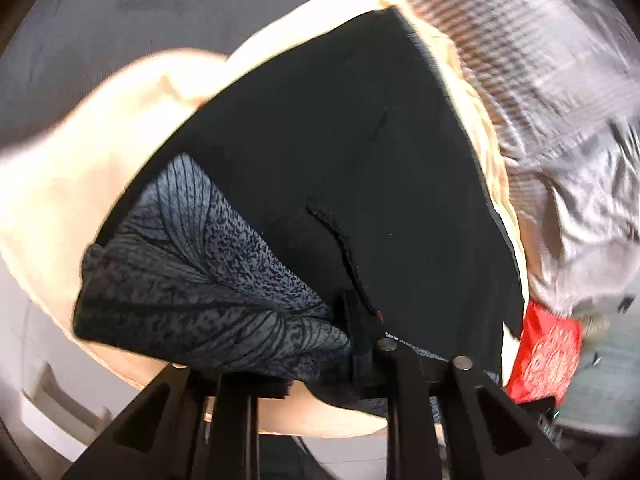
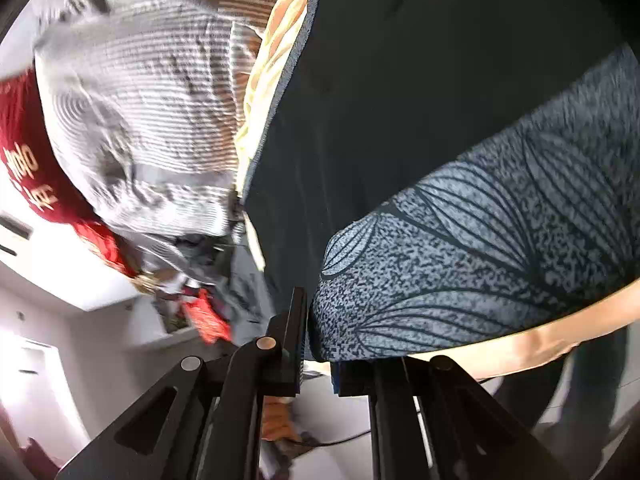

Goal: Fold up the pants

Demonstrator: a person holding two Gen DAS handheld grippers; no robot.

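- Left gripper point(image 1: 320, 364): jaws drawn close and clamped on the waist end of the pants point(image 1: 320, 152), with the grey leaf-patterned waistband point(image 1: 192, 280) bunched right at the finger point(image 1: 356, 324).
- Right gripper point(image 2: 316, 344): jaws nearly together, pinching the same patterned waistband point(image 2: 480, 248) at its rounded corner, one black finger point(image 2: 294, 340) standing upright against the cloth.
- Black pants spread flat on a cream cushion point(image 1: 100, 152), seen in the left wrist view running away from the fingers toward the top of the picture; a curved pocket seam point(image 1: 344, 248) visible just ahead of the left finger.
- In the right wrist view, dark fabric point(image 2: 400, 80) filling the upper middle, patterned band sweeping across the right side above the cream cushion edge point(image 2: 540, 340).
- Pale yellow ruffled fabric point(image 1: 480, 128) peeking out along the far side edge of the pants in the left view, and along their edge point(image 2: 276, 52) in the right view.
- Beyond that, a crumpled grey striped garment point(image 1: 540, 60), blurred, lying beside the pants; the same garment point(image 2: 140, 100) large in the right view.
- Red patterned item point(image 1: 548, 356) near the lower right of the left view; red cloth with pale lettering point(image 2: 24, 172) at the left edge of the right view.
- Grey floor point(image 1: 80, 20) around the cushion.
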